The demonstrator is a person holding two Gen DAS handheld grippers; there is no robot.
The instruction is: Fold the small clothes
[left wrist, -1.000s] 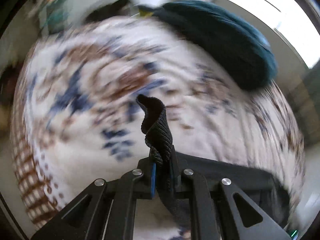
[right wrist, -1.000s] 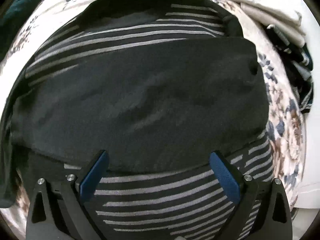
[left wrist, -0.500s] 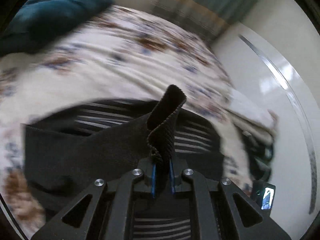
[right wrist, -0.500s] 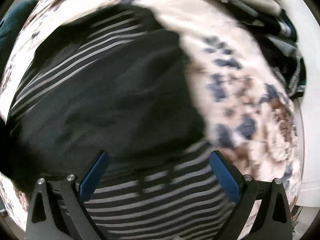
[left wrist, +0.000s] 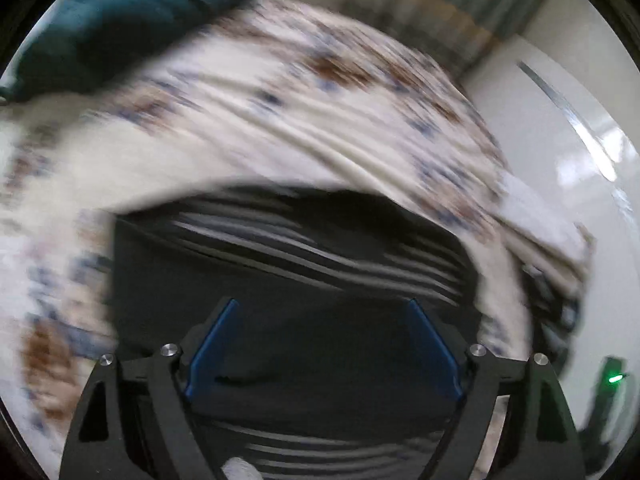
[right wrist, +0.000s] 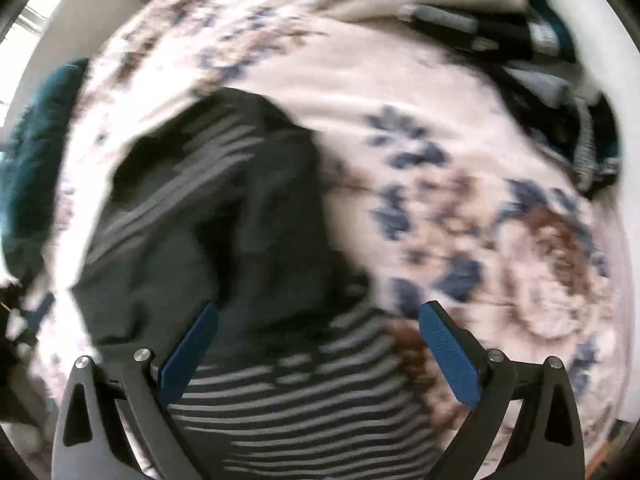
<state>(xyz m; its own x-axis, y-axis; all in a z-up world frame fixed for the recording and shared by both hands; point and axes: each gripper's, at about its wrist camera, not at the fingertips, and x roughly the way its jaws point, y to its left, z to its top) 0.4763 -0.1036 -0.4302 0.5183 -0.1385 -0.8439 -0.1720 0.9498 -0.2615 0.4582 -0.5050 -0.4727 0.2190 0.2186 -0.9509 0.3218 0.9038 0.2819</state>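
Observation:
A dark garment with grey stripes (left wrist: 312, 264) lies folded on the flowered bed sheet (left wrist: 280, 120). Its plain dark part is laid over the striped part. My left gripper (left wrist: 322, 320) hovers just above it, jaws opening wide, with nothing pinched between the blue pads. In the right wrist view the same garment (right wrist: 224, 240) lies at the lower left, and my right gripper (right wrist: 318, 320) stands open over its striped edge, clear of the cloth. Both views are blurred by motion.
A teal pillow (left wrist: 120, 20) lies at the far left of the bed. A pile of other clothes (right wrist: 540, 52) sits at the bed's right edge. Past the bed are a pale floor (left wrist: 580, 160) and a curtain (left wrist: 440, 0).
My left gripper carried a dark cloth edge across onto the garment and has let it go, its jaws now wide. The right gripper stayed open and drew away to the right.

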